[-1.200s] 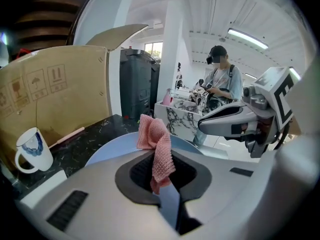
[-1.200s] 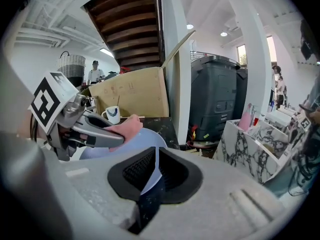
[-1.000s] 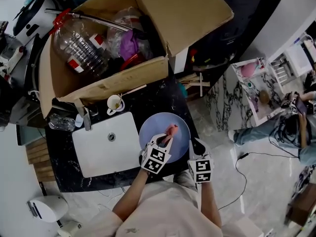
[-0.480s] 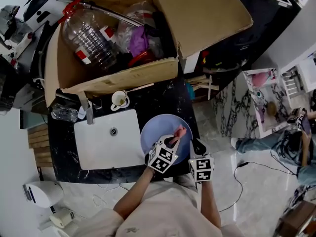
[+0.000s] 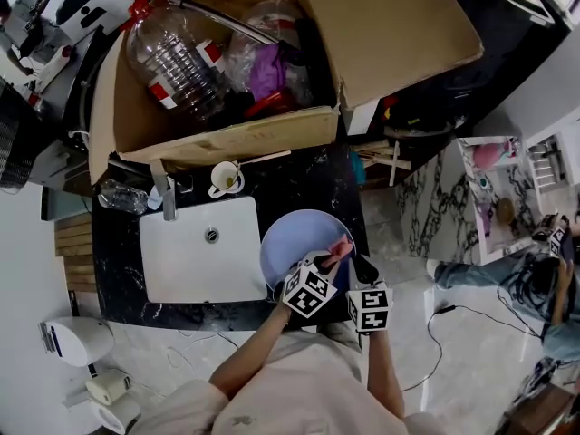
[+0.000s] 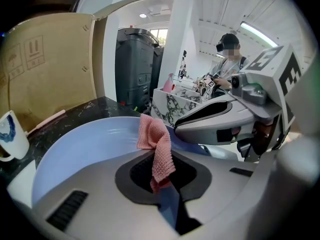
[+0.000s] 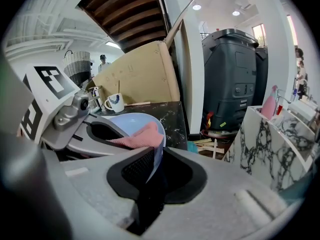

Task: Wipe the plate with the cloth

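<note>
Cloth (image 6: 156, 145), pink and waffle-woven, is pinched at its lower end between the dark pads of the left claw (image 6: 161, 180), whose jaws are pressed together on it. Its free upper part folds over and lies against the inner surface of the pale blue plate (image 6: 82, 146). The plate's near rim runs edge-on between the jaws of the right claw (image 7: 151, 174), which are clamped on that rim.

In the head view the two claws meet at the plate's near right edge. The left one reaches in over the plate and the right one is just beside it at the rim, with their marker cubes side by side. The plate is over the front right corner of the black marble table (image 5: 304, 181), just beside a white sink (image 5: 181, 275). Whether the plate rests flat on the table or is lifted cannot be told.

Behind the sink a white mug (image 5: 225, 178) stands on the table. Past it, an open cardboard box (image 5: 231, 143) takes up the far side. The box holds a large clear plastic bottle (image 5: 172, 62) lying on its side, with purple and red items next to it.
</note>
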Motion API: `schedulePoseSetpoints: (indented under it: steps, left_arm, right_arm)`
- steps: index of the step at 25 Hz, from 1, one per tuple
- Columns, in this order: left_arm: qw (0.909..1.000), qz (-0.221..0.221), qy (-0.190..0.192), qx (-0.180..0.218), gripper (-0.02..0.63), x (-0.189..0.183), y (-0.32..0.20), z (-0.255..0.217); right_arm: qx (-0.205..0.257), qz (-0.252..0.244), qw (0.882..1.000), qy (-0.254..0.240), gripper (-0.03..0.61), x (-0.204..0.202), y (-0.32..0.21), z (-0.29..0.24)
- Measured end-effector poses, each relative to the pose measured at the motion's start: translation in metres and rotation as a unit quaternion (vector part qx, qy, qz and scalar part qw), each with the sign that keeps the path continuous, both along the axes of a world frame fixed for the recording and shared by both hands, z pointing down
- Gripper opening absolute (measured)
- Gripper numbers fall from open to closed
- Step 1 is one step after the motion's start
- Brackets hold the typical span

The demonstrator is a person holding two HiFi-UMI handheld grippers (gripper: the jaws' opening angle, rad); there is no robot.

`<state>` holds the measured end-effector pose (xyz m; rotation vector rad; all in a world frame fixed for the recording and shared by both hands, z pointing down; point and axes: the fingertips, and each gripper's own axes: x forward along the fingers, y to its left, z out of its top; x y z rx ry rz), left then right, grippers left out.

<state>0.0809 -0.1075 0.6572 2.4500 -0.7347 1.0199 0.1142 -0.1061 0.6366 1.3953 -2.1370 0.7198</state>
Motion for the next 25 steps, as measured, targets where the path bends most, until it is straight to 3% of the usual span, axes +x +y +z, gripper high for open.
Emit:
schedulePoseSetpoints:
  steps: [10, 25]
  left_arm:
    - [0.9991, 0.036, -0.008, -0.021, 0.034, 0.011, 0.014, 0.007]
    - [0.9955, 0.082, -0.019, -0.044, 0.034, 0.012, 0.033, 0.007]
  right_arm:
    - [-0.004, 0.02, 0.999, -0.026, 0.041, 0.003, -0.003, 0.005]
    - [-0.006, 0.031, 0.999, -0.028, 0.041, 0.004, -0.005, 0.005]
